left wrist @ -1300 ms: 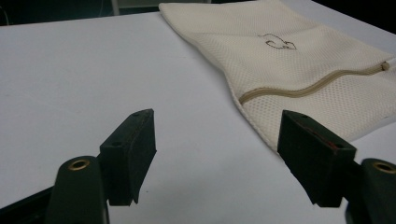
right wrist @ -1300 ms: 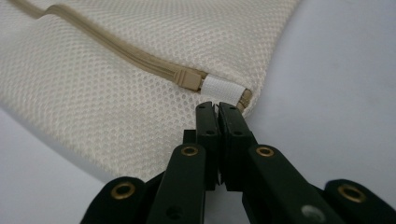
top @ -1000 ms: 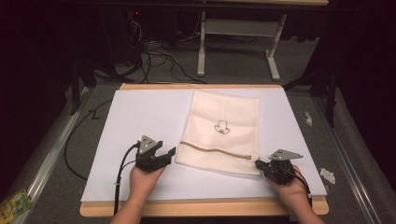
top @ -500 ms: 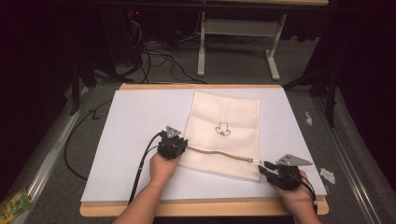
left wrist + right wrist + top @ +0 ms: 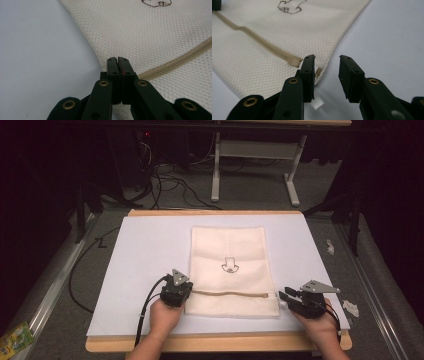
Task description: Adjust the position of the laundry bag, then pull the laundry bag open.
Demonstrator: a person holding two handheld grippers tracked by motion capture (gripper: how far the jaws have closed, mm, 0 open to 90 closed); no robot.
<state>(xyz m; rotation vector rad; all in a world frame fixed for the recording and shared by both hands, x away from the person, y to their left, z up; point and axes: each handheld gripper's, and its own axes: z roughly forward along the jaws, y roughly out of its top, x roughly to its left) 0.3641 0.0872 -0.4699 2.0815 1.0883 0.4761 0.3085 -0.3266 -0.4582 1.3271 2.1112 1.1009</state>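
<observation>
Nearest to me, my two hands hold the grippers at the near edge of the white mat [image 5: 145, 250]. My left gripper [image 5: 176, 290] sits at the left end of the zip [image 5: 232, 293], its jaws pressed together; in the left gripper view the tips meet right on the left border of the bag [image 5: 160, 37], where the zip tape [image 5: 182, 58] runs off to the right, so I judge it clenched on the fabric, though the pinched cloth itself is hidden beneath the tips. My right gripper [image 5: 287, 299] lies just beside the bag's right border with its jaws parted and nothing between them; in the right gripper view the zip's end stop [image 5: 293, 60] and a small tab [image 5: 318, 72] lie just beside the left jaw, touching neither. The zip's long axis runs left to right across the bag's near part, from one gripper to the other, so the right hand is nearer the pull end and the target lies a little to the left of its open jaws. Beyond the zip, the mesh bag [image 5: 230, 250] stretches away from me, flat at the mat's centre, with a small dark emblem [image 5: 230, 266] at its middle. Farther off are the table's wooden edge [image 5: 215, 213], then the floor with cables [image 5: 165, 177] and a desk frame [image 5: 255, 150].
</observation>
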